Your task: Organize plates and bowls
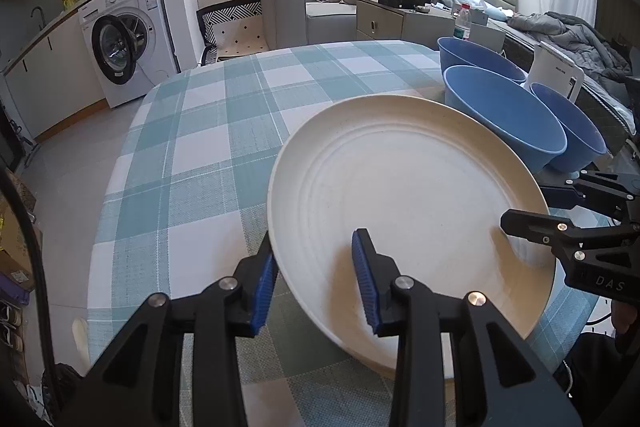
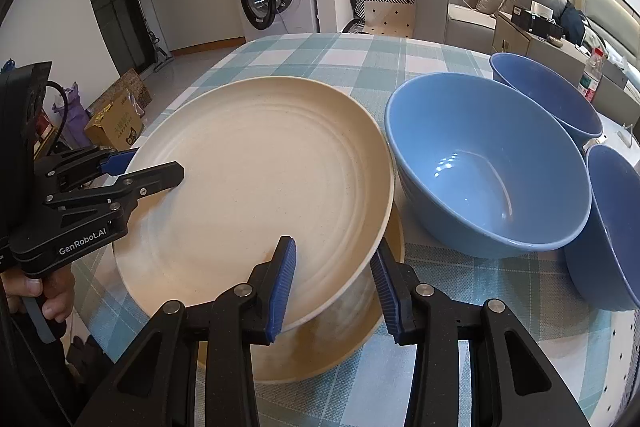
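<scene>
While both tools straddle opposite rims, the entries stand thus:
Top plate (image 2: pixel 256 179): tilted over a lower plate (image 2: pixel 320 355), likely for stacking.
Left tool (image 1: pixel 316 275): clamped on its 9 o'clock rim.
Right tool (image 2: pixel 334 291): clamped at 5 o'clock.
Blue bowls (image 2: pixel 488 167): grouped at 3 o'clock on the surface (image 2: pixel 280 55), unstacked.

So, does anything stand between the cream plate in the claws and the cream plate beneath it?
Nothing visible does. The upper plate is tilted directly over the lower plate; the nearest blue bowl stands beside them, to the right.
</scene>
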A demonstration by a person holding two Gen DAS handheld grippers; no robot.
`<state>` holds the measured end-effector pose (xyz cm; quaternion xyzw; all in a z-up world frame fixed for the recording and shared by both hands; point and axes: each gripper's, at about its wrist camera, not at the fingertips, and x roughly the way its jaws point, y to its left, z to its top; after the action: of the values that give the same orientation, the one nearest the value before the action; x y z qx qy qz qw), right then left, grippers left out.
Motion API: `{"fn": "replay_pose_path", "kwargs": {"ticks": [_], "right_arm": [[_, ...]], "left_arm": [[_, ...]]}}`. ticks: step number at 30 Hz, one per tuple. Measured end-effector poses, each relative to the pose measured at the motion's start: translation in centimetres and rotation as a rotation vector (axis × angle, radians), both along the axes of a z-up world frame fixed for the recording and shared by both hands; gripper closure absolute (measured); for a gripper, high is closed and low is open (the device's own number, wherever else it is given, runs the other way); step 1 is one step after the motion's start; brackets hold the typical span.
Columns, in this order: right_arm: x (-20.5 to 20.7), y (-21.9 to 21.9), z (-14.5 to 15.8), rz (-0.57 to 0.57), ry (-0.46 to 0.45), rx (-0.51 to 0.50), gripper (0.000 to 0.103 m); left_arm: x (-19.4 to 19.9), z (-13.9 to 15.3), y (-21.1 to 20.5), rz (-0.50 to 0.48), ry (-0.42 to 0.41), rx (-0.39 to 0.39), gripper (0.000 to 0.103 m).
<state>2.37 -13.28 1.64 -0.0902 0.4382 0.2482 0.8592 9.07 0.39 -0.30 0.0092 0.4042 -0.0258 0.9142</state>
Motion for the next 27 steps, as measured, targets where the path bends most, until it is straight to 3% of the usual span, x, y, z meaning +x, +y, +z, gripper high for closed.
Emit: {"fn": "replay_pose_path", "kwargs": {"ticks": [27], "right_arm": [[-0.9, -1.2, -1.2, -0.010, 0.033, -0.025, 0.057]], "left_arm": [[0.2, -1.5, -1.8, -0.063, 0.064, 0.053, 0.063]]}}
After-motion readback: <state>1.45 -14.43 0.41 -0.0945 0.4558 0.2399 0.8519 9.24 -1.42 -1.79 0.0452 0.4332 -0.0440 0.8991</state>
